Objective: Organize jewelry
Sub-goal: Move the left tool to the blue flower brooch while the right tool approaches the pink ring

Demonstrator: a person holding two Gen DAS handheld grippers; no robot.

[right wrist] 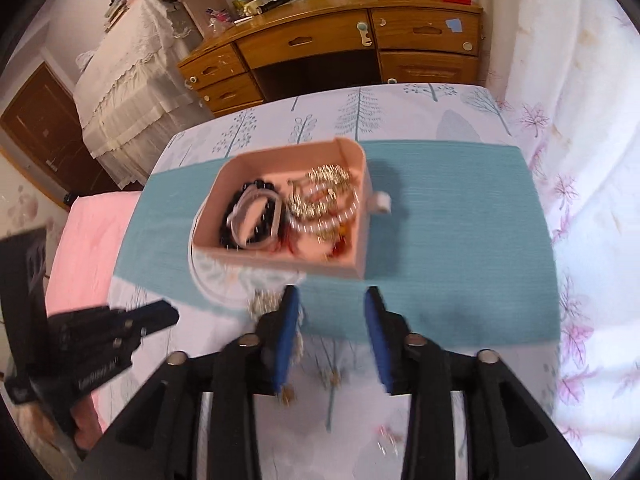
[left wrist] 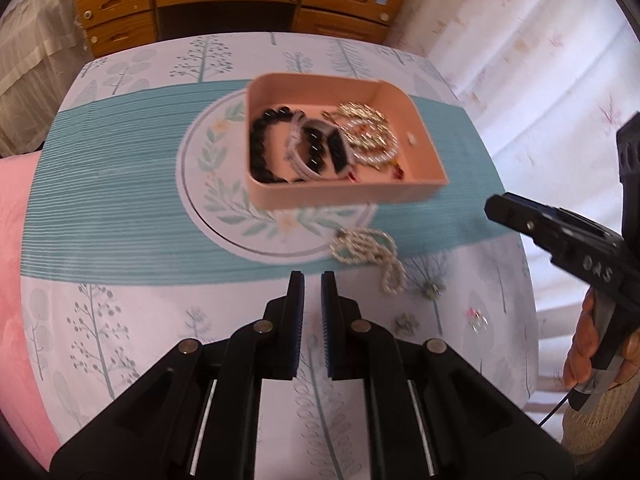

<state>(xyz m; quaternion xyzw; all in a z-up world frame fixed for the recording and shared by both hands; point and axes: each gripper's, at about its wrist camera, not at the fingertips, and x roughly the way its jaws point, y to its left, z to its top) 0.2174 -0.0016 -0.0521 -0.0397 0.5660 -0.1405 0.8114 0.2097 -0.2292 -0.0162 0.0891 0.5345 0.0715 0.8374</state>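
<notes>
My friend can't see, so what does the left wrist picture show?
A pink tray of bracelets and necklaces sits on a patterned tablecloth, with a pearl necklace lying loose in front. The shut left claw points toward it.

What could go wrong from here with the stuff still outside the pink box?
1. The pearl necklace lies loose in a heap beside the pink box; grabbing one strand may drag the rest or leave it hanging over the rim.
2. The small earrings are tiny and flat on the patterned cloth, easy to miss or pinch with fabric.
3. The left gripper and right gripper are close together and could collide.
</notes>
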